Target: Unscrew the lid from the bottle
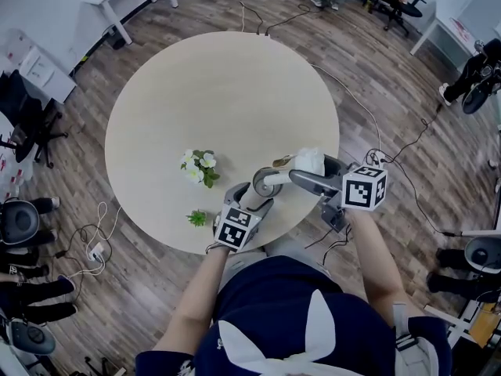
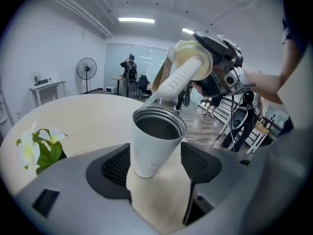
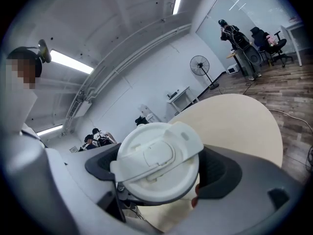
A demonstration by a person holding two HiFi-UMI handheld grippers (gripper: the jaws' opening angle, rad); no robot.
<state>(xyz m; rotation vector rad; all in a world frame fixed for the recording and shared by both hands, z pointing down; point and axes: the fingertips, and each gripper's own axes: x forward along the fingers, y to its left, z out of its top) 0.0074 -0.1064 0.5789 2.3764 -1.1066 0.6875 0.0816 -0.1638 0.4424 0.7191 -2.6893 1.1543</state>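
Left fingers clamp the open bottle; right fingers grip the lid, lifted just above the bottle. Unscrewing looks done; next, probably set the lid down beside the bottle.

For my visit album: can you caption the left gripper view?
Left gripper grips the open white bottle; right gripper holds the removed lid beyond its mouth.
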